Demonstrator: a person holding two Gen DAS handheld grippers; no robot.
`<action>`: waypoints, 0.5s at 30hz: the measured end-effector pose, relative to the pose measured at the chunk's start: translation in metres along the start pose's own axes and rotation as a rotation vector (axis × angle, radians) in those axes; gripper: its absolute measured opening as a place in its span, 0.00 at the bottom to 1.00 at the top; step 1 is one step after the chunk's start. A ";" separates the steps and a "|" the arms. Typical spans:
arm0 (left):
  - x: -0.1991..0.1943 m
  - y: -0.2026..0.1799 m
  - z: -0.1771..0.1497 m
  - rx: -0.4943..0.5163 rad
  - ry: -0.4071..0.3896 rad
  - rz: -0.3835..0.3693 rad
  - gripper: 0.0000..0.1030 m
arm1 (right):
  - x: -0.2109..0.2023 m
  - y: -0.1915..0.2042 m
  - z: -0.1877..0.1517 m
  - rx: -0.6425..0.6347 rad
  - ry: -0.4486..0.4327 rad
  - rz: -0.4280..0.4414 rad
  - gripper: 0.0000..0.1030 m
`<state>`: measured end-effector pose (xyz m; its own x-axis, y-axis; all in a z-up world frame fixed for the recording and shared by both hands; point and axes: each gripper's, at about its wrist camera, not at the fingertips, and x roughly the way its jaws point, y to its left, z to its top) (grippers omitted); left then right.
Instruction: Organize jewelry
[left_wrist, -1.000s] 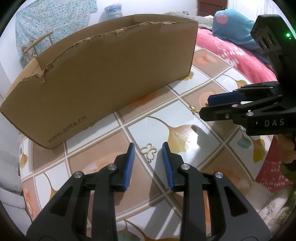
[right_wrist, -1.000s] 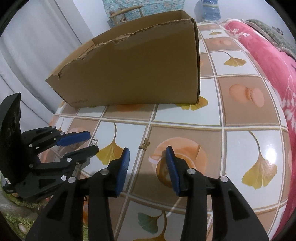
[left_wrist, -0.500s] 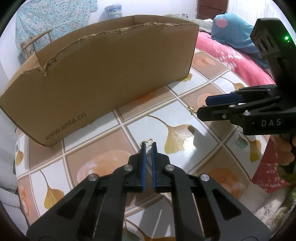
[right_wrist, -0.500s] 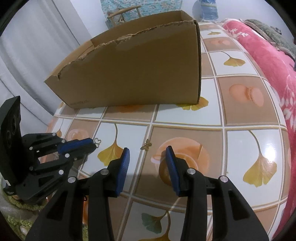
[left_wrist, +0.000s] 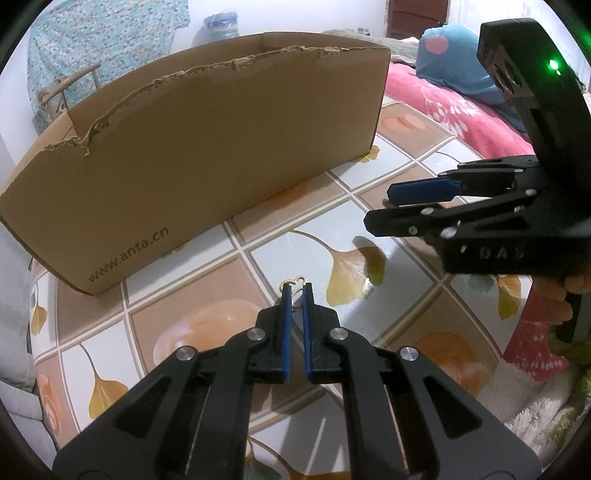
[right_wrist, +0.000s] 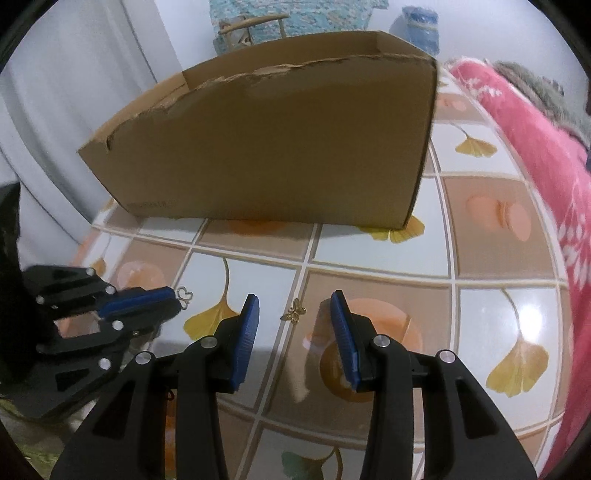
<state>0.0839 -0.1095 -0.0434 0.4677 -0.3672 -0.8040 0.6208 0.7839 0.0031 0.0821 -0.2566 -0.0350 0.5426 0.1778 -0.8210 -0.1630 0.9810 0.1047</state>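
Observation:
My left gripper is shut on a gold butterfly outline pendant that sticks out past its blue pads, a little above the tiled table. It also shows in the right wrist view at the tip of the left gripper. My right gripper is open, with a small gold butterfly charm lying on the table between its fingertips. In the left wrist view the right gripper reaches in from the right.
A large open cardboard box with a torn rim stands on the table behind both grippers; it also shows in the right wrist view. The tabletop has ginkgo-leaf tiles. A red floral bedspread lies to the right.
My left gripper closed on the butterfly outline pendant and lifted it off the table. My right gripper moved forward until the small butterfly charm sits between its open fingers.

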 end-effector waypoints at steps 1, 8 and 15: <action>0.000 0.000 0.000 0.000 -0.001 0.000 0.05 | 0.000 0.004 -0.001 -0.024 -0.003 -0.029 0.32; 0.000 0.000 0.000 -0.001 -0.002 -0.001 0.05 | 0.000 0.014 -0.004 -0.043 -0.017 -0.064 0.20; 0.000 -0.001 0.000 0.002 -0.002 -0.001 0.05 | -0.001 0.015 -0.003 -0.098 -0.008 -0.066 0.07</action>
<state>0.0835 -0.1098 -0.0430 0.4685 -0.3690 -0.8027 0.6226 0.7825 0.0036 0.0765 -0.2425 -0.0342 0.5612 0.1138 -0.8198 -0.2060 0.9785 -0.0052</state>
